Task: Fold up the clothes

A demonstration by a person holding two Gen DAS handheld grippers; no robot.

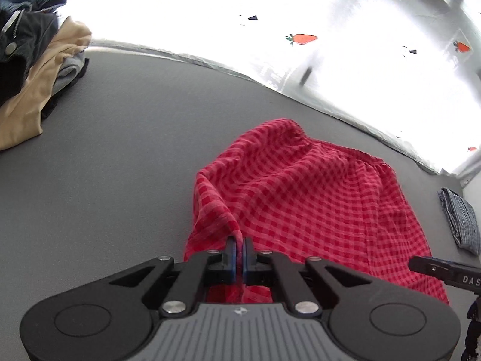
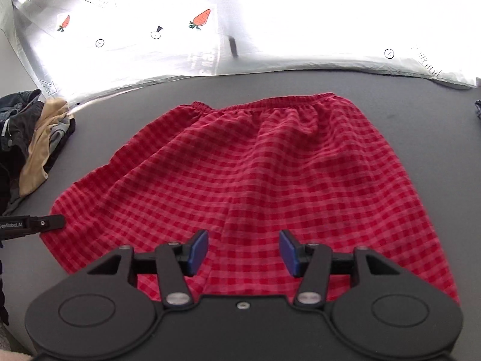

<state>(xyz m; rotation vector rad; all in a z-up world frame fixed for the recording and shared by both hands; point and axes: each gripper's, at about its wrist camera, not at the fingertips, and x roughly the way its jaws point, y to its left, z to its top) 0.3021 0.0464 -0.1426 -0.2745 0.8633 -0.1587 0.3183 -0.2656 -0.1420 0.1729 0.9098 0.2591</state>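
Note:
Red checked shorts [image 2: 255, 165] lie spread on the grey table [image 2: 421, 114], with the elastic waistband at the far side. In the left wrist view the shorts [image 1: 300, 198] bunch up at their near left corner. My left gripper [image 1: 240, 245] is shut on that corner, and a pinch of red cloth rises between the blue pads. My right gripper [image 2: 243, 251] hovers over the near hem at the middle of the shorts. It is open, its blue pads [image 2: 199, 251] are well apart, and no cloth is between them.
A pile of dark, tan and grey clothes [image 1: 36, 75] sits at the table's far left. A folded blue checked cloth [image 1: 460, 221] lies at the right edge. A shiny silver sheet [image 2: 270, 30] with carrot pictures runs along the back. Bare grey table [image 1: 120, 150] lies left of the shorts.

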